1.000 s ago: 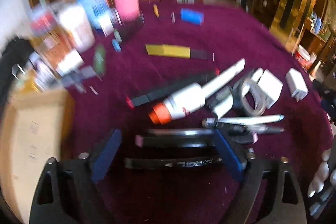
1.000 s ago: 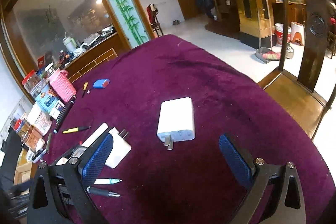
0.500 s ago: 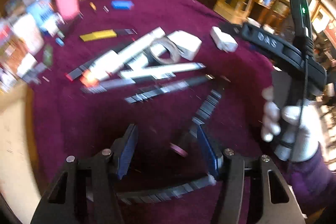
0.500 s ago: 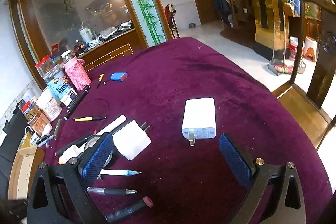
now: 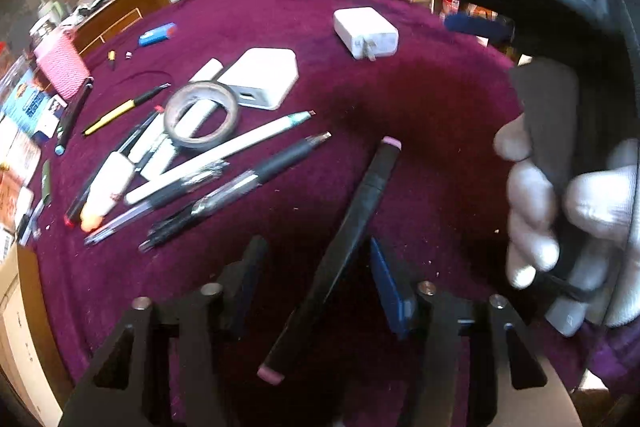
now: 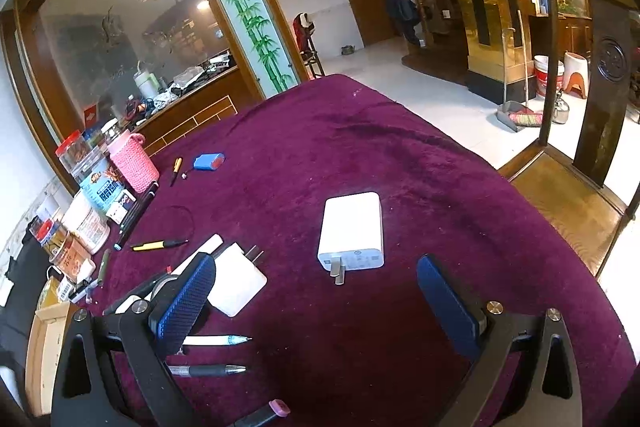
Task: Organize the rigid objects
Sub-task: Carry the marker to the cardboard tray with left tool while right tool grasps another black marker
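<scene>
Grey tape roll (image 5: 201,115) shows fully from left wrist.

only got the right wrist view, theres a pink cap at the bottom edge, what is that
Observer: One end of a black marker; it has a pink cap at each end.
Operator: is the left gripper on it
Observer: The marker lies between the left gripper's fingers. Its jaws have just been closing, but a gap shows on one side, so there is no grip yet.
Operator: whats behind my left finger
Observer: A roll of tape resting across a white tube-like item, with pens lying beside it.
</scene>
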### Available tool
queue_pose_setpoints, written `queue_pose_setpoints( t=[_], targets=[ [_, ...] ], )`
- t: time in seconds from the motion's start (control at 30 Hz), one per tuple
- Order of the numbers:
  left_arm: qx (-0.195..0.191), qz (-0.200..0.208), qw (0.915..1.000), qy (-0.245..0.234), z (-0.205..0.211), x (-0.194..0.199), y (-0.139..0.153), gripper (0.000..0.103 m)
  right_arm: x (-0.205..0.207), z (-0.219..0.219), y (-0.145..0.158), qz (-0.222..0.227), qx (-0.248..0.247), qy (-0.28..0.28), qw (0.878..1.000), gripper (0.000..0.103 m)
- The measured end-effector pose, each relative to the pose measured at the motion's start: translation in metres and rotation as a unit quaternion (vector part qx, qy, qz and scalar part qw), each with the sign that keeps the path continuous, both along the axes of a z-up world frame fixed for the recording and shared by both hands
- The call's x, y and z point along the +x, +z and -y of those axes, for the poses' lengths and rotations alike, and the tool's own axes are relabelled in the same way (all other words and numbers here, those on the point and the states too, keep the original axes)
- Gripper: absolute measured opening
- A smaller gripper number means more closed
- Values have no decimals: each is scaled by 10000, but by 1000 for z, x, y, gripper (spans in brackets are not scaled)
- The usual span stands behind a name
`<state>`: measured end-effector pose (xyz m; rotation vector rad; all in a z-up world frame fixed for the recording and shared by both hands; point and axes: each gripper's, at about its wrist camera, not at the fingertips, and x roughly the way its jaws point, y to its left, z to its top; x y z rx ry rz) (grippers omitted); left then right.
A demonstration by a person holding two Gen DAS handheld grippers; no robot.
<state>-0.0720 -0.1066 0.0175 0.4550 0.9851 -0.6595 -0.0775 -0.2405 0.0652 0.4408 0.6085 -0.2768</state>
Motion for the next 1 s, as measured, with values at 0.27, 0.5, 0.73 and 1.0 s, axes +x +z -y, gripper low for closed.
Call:
queue_pose_setpoints(
  t=[0.27, 0.5, 0.73, 1.0],
  targets=[
    [-746, -335, 9953, 510, -28, -2, 21, 14, 1, 3, -1, -12, -20, -85, 10000, 102],
    [-2189, 295, 9687, 1134, -130, -42, 104, 14, 4, -5, -1, -47, -283, -16, 9996, 102],
    [-2531, 942, 9449, 1853, -236, -99, 141, 14, 12, -31, -8, -192, 358, 1345, 9901, 102],
    [-2587, 787, 9292, 2518, -300, -104, 115, 14, -24, -186, -1, -951, -436, 4372, 8932, 92]
  ],
)
